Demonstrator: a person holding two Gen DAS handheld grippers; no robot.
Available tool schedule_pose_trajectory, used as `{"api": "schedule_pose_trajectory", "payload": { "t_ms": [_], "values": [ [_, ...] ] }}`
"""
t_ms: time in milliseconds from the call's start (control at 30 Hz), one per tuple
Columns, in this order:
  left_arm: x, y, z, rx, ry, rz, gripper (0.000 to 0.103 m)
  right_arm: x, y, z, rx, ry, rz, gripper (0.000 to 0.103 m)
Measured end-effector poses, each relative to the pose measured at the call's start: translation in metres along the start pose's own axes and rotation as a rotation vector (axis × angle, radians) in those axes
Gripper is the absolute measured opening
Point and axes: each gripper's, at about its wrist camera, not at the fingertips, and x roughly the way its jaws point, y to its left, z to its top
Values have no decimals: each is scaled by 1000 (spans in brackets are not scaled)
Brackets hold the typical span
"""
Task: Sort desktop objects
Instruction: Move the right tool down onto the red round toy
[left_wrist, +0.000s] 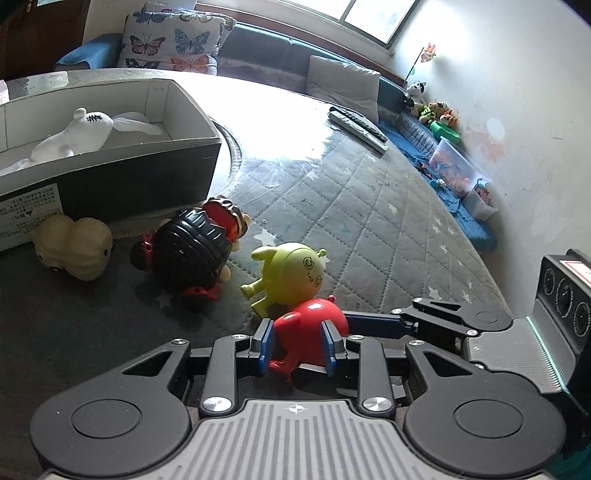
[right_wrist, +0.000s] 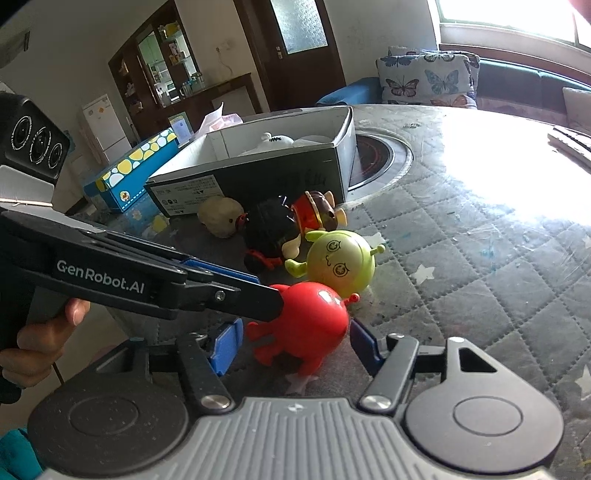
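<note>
A round red toy figure (left_wrist: 314, 314) (right_wrist: 314, 321) lies on the quilted table cover. My left gripper (left_wrist: 296, 329) is shut on it, its blue pads pressing the toy's two sides; in the right wrist view it (right_wrist: 275, 295) reaches in from the left. My right gripper (right_wrist: 295, 334) stands open around the same toy, and small gaps show between its blue pads and the toy. One of its fingers (left_wrist: 373, 322) shows behind the toy in the left wrist view. A green alien toy (left_wrist: 295, 273) (right_wrist: 341, 262) lies just beyond, touching the red one.
A black-and-red figure (left_wrist: 192, 251) and a beige toy (left_wrist: 74, 247) lie in front of an open box (left_wrist: 147, 177) holding a white plush (left_wrist: 74, 136). Remote controls (left_wrist: 358, 127) lie at the table's far side. A blue dotted box (right_wrist: 133, 166) stands left of the open box.
</note>
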Motion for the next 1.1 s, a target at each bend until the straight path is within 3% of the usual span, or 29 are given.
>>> {"api": "schedule_pose_trajectory", "payload": {
  "t_ms": [467,567,1100],
  "values": [
    [3,3,-1,-20,12,-33,31,7,-8,-2,38,10,5,56],
    [5,4,-2,-28,26,-52,31,7,-10,-2,43,9,5,50],
    [-3,17,0,-70,7,-47,32,10,-12,0,49,8,25,50]
  ]
}}
